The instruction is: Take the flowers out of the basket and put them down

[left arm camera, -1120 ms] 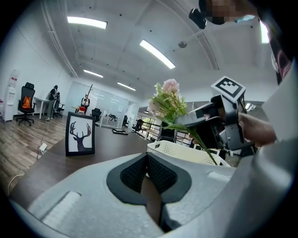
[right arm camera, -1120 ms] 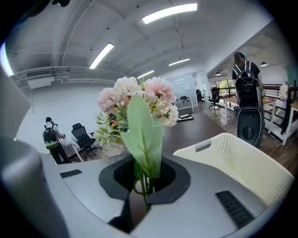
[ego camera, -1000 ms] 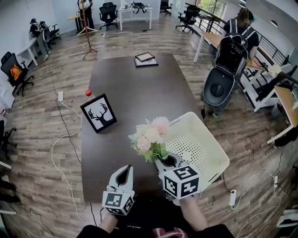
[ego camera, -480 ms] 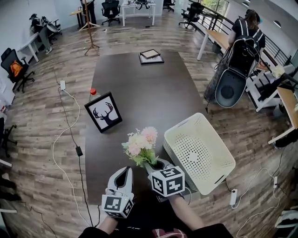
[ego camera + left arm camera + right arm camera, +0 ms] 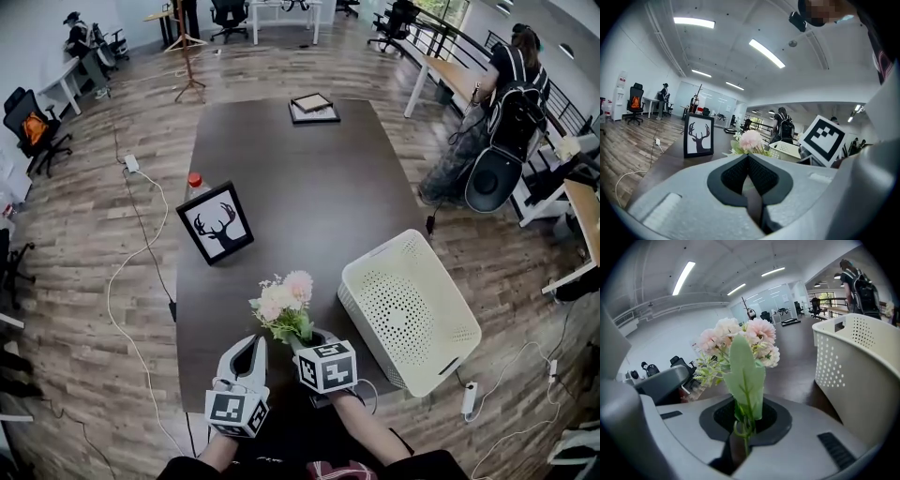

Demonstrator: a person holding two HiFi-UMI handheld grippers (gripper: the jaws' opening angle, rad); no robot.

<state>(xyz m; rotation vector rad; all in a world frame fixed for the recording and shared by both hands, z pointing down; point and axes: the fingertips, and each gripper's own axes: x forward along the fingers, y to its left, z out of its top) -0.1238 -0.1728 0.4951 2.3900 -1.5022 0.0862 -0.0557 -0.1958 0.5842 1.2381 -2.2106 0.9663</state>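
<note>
Far left, floor: a white cable (image 5: pixel 120 281) trails over the wood planks beside the dark counter (image 5: pixel 300 178).
Deer picture: a black-framed stag print (image 5: pixel 217 223) stands propped on the counter's left part, with a red-capped bottle (image 5: pixel 194 181) just behind it.
Left gripper: the left gripper (image 5: pixel 249 345) hovers at the counter's near edge, just left of the bouquet; its jaws are pressed together with nothing between them.
Flowers: the flowers (image 5: pixel 284 300), pink and cream blooms over green leaves, are out of the basket and stand upright above the counter's near edge, between the two grippers' tips and well left of the basket.
Right gripper: the right gripper (image 5: pixel 316 339) is clamped on the green stems low down, a broad leaf rising straight out of its jaws; whether the stems touch the counter cannot be told.
Basket: the cream perforated basket (image 5: pixel 410 309) sits on the counter's right near corner, overhanging the edge, with nothing visible inside.
Far right: a person (image 5: pixel 514 94) with a black backpack stands by the desks.
</note>
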